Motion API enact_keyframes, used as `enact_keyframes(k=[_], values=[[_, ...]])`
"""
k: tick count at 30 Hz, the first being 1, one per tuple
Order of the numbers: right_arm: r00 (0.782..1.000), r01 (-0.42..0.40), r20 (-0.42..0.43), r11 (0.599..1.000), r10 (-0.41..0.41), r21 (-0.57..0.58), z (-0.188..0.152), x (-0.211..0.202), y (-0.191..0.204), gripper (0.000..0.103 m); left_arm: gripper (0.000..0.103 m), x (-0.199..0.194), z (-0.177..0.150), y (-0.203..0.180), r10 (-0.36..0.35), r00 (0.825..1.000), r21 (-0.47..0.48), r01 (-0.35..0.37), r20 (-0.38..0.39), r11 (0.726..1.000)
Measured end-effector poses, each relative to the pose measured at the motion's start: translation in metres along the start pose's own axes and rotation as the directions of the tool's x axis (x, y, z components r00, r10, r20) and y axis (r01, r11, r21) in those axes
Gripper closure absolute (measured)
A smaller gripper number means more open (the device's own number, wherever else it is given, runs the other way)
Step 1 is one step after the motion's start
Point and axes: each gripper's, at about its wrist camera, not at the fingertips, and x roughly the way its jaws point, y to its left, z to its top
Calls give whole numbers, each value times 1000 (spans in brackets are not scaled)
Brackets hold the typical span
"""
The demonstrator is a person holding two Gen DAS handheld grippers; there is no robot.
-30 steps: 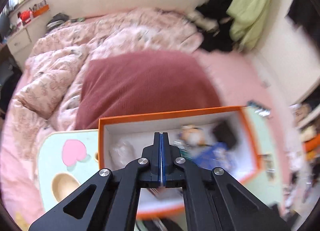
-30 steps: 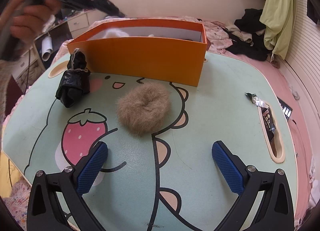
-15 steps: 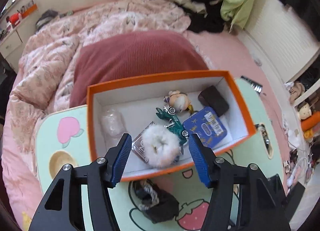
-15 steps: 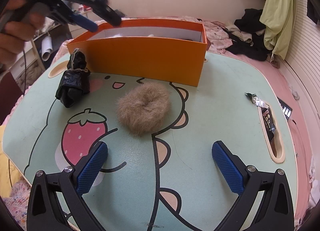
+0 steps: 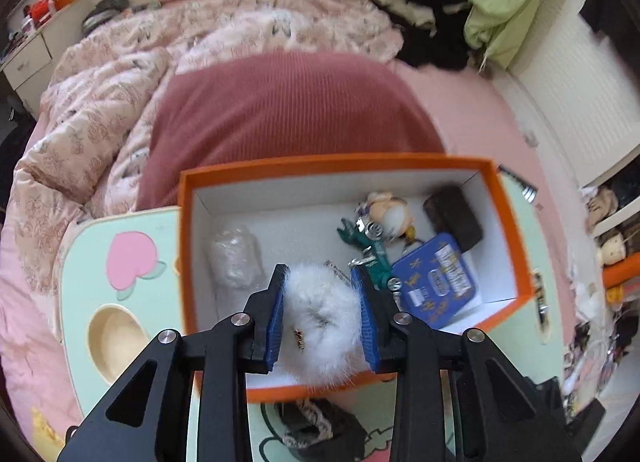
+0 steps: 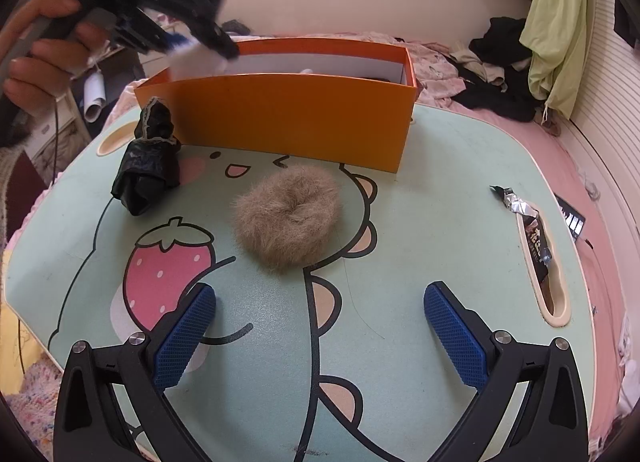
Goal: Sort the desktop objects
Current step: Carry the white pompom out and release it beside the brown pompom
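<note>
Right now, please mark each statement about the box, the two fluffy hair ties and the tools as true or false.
1. The left tool has the white hair tie between its fingers. True; its jaws are closing.
2. The brown hair tie lies inside the orange box. False; it lies on the table in front of the box.
3. The right tool is open and holds nothing. True.
4. The blue tin sits on the table. False; it is inside the box.
5. The black bag lies beside the box. True.
</note>
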Motion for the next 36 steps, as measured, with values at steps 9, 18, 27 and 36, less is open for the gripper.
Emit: enact_keyframes(k=[9, 18, 27, 36], values=[[1000, 0, 0, 1000, 0, -1, -1, 0, -1, 0, 70, -55, -72, -18, -207, 976, 103, 200, 60, 974], [1000, -1, 1, 1000, 1, 0, -1, 0, -2, 0, 51, -16, -115, -31, -215, 976, 96, 210, 44, 973], [1000, -1, 1, 1000, 1, 0, -1, 0, -2, 0, 20, -60, -164, -2, -69, 955, 59, 54, 287, 997], [1000, 0, 1, 1000, 0, -2, -3, -1, -1, 0, 1, -6, -218, -7, 136, 963, 119, -167, 234, 979]])
